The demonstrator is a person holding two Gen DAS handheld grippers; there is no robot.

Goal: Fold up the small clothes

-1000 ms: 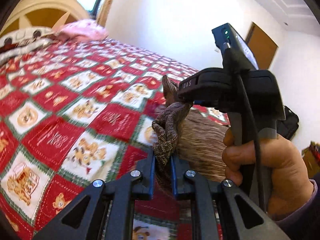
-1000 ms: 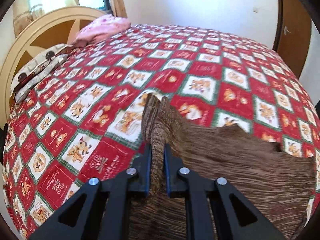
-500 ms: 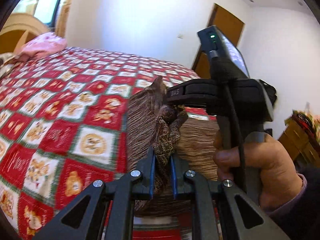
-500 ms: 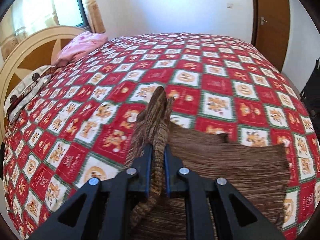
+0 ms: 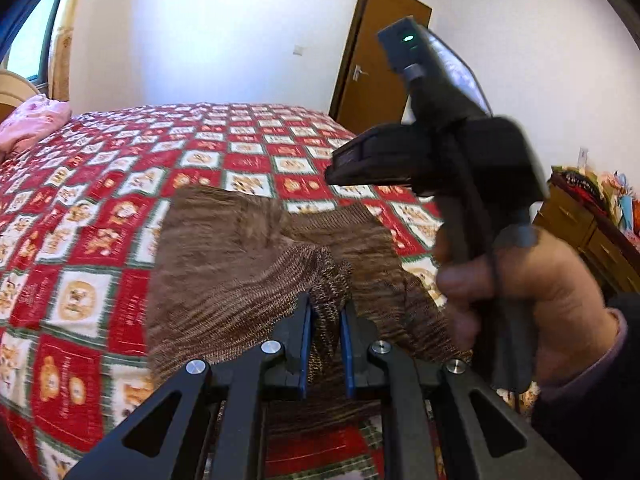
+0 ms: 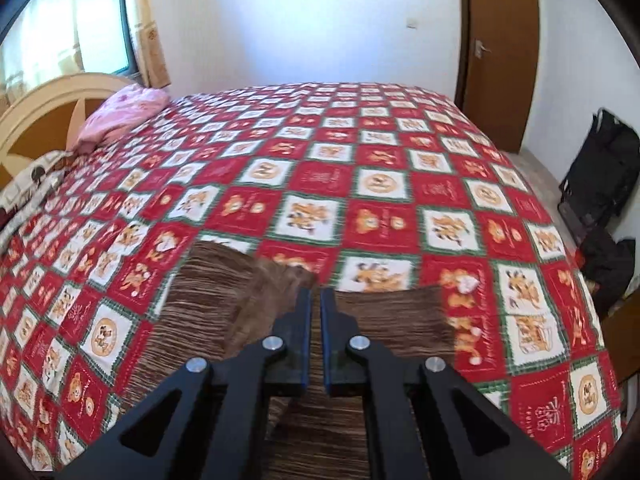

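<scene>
Brown knit garment [image 5: 240, 264] lies on the bed [image 6: 380, 184], partly folded. Left gripper [image 5: 325, 316] jaws clamped on a bunched edge; right gripper [image 6: 316, 308] jaws together, empty. Judged light, limp, stretchy: grip at corners or hems.

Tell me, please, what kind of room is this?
Most likely a bedroom in a home: a large bed with a red patchwork bedspread, a curved headboard, a pink pillow and a wooden door.
</scene>
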